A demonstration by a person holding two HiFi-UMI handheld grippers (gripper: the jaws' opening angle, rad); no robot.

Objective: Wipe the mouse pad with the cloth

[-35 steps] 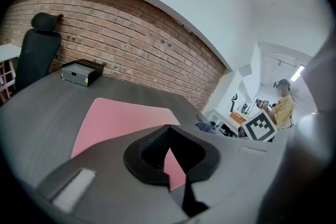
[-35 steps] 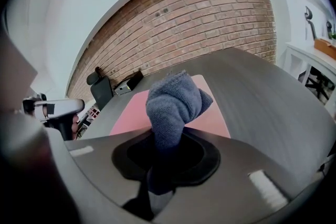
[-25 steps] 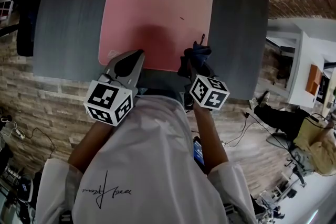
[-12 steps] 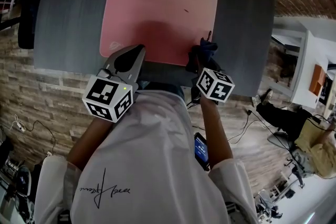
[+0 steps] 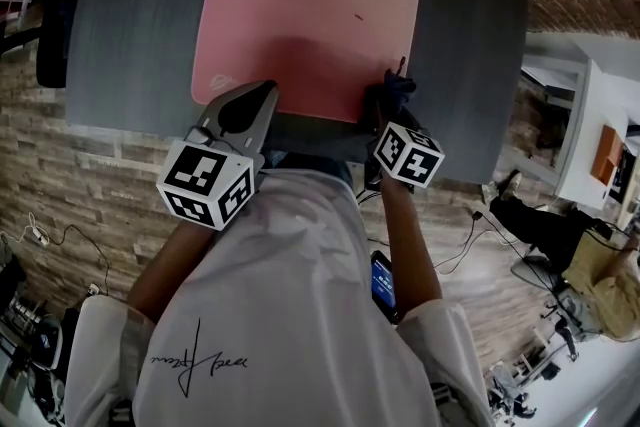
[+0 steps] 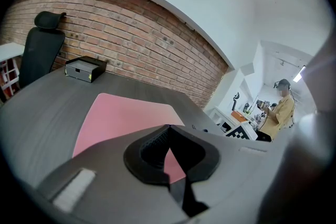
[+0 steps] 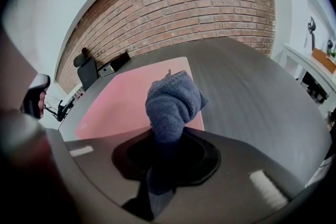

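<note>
The blue cloth (image 7: 173, 102) is clamped in the right gripper (image 5: 384, 115), bunched up at the near right corner of the pink mouse pad (image 5: 300, 5). The left gripper (image 6: 169, 128) is pinched closed on nothing. Ideally the wad gets pressed flat and dragged in overlapping strokes, so the small dark mark (image 5: 357, 16) is covered too.
</note>
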